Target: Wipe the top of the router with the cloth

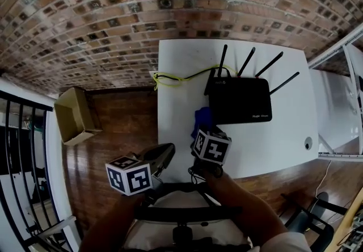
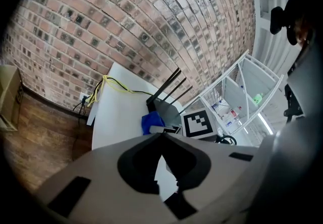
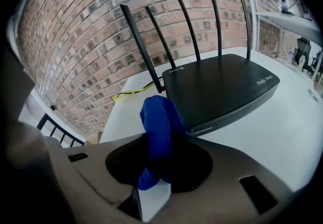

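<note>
Router [image 1: 239, 99] sits flat on the white table [image 1: 272, 143], toward the far side and well in from the near edge. Black, low slab. Its long axis runs left to right across the table in the head view. The antennas [image 3: 189, 29] stand along the far edge, on the brick-wall side, and the vented front edge faces the person. A yellow cable [image 1: 170, 79] trails off the table's far-left corner.

Right gripper [image 1: 205, 131] is clenched on the blue cloth [image 3: 157, 132]. The cloth is bunched into a thick wad that stands up out of the jaws. It sits just at the router's near-left corner, and I can't tell whether it touches the casing yet. Left gripper [image 2: 162, 133] has its jaws together on nothing and hangs near the table's near-left edge, well apart from the router.

Step in hand, by my read: bring the cloth onto the lid, with the wipe not started.

How to do it well:
- Lift the wad over the front lip instead of shoving into the vent edge, since the router looks light and likely to slide.
- Press lightly with cloth only, no jaw tips on the plastic.
- Stroke along the long axis, left to right, in overlapping passes.
- Stop short of the antenna bases so the cloth doesn't snag there.
- Left gripper could steady a side edge if the body creeps.
</note>
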{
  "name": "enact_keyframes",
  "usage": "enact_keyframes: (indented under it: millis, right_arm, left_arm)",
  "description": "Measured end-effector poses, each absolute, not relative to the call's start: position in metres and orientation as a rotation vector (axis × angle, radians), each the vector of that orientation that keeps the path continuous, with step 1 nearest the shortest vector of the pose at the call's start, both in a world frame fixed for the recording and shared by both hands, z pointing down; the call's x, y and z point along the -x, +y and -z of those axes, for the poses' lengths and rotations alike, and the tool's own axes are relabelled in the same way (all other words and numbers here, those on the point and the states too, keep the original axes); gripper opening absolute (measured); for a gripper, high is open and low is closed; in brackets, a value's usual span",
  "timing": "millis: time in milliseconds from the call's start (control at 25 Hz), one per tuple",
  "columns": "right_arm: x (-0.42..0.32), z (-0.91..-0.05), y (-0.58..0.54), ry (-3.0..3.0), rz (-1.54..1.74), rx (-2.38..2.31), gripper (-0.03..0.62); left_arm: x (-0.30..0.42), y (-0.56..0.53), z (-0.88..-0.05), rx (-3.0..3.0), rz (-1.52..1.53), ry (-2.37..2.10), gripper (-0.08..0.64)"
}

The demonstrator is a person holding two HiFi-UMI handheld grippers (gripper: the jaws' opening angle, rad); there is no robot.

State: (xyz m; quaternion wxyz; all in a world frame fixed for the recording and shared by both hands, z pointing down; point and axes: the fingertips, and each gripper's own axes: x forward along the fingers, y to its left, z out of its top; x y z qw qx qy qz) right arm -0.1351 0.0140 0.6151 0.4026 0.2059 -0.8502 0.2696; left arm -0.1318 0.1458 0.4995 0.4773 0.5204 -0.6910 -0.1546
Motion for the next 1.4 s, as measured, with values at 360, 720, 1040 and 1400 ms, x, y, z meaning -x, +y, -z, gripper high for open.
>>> enact_keyframes:
  millis: [360,720,1040,1400]
  right_arm:
    - [0.140,-0.617,0.013,-2.092,-0.777,-0.567,0.114]
    - [0.146,-0.618,0.011,-2.013,-0.939,-0.660,0.114]
    - [0.148,-0.617,0.011,-2.015,-0.866,-0.665,0.115]
    - [0.157,-0.618,0.013,-2.004,-0.857,-0.658,0.114]
  left_arm:
    - [0.136,0.141,-0.500,-1.271,0.380,-1.691,0.028]
    - [0.136,0.142,-0.502,-1.264,0.381,-1.687,0.028]
    - [0.136,0.142,-0.500,-1.266,0.387,-1.688,0.028]
    - [0.136,0.149,-0.500,-1.257,0.392,-1.696,0.028]
